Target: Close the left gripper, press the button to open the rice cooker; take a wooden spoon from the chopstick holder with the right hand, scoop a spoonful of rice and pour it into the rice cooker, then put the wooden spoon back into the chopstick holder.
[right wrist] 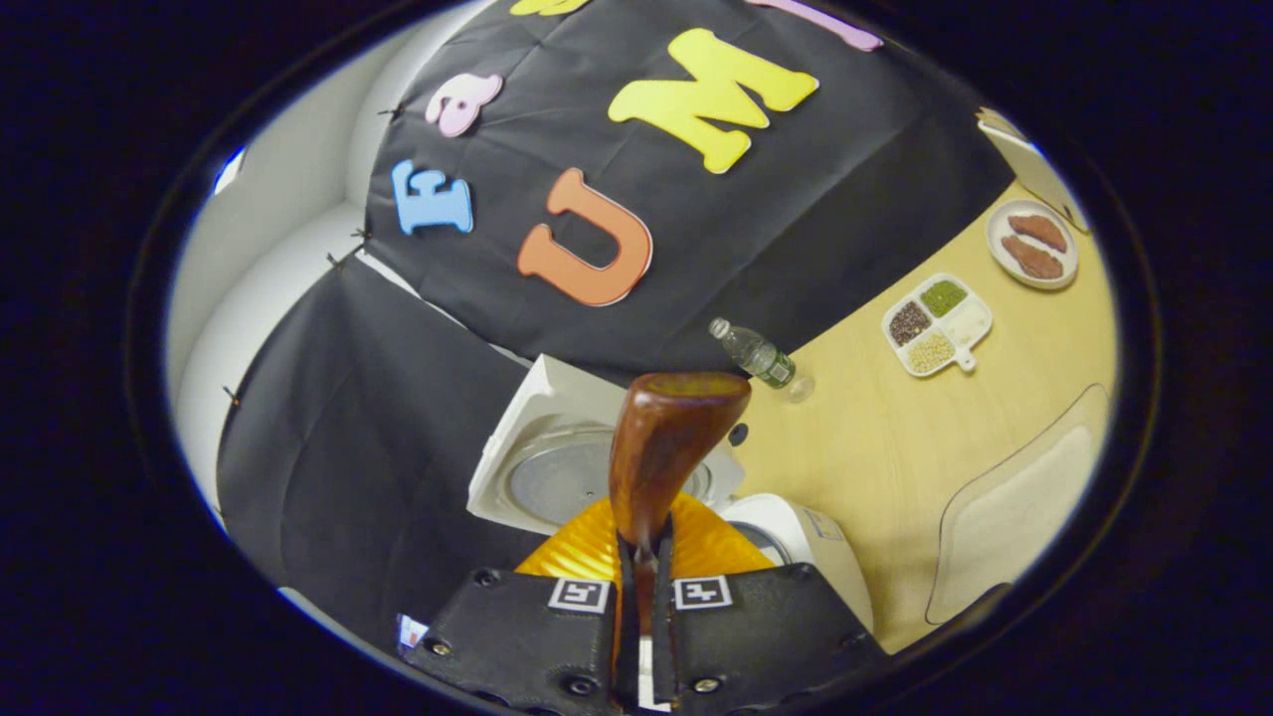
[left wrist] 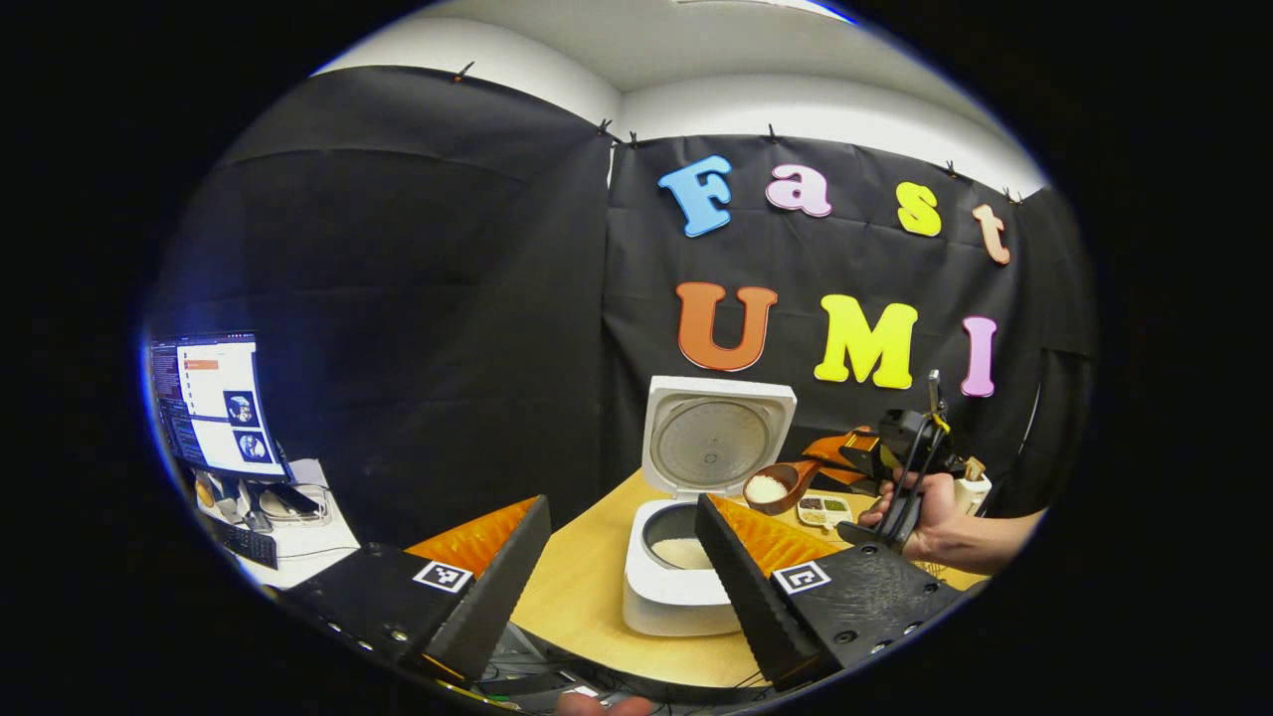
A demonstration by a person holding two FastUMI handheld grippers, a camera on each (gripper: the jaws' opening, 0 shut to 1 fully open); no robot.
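Note:
The white rice cooker (left wrist: 676, 597) stands open on the wooden table, lid (left wrist: 718, 438) upright, with white rice in its pot (left wrist: 684, 550). My left gripper (left wrist: 622, 505) hangs open in front of it, one finger on each side of the pot. Farther right, my right gripper (left wrist: 847, 455), held by a hand (left wrist: 930, 517), is shut on a wooden spoon (left wrist: 771, 487). The spoon's bowl is heaped with rice, just above and right of the pot's rim. In the right gripper view the right gripper (right wrist: 644, 545) clamps the spoon (right wrist: 664, 438) handle above the cooker (right wrist: 806, 542).
A divided dish (right wrist: 935, 323) of grains, a water bottle (right wrist: 758, 358), a plate (right wrist: 1034, 244) with brown pieces and a clear mat (right wrist: 1014, 507) lie on the table. A white holder (left wrist: 973, 489) stands behind the hand. A monitor (left wrist: 214, 403) and keyboard sit far left.

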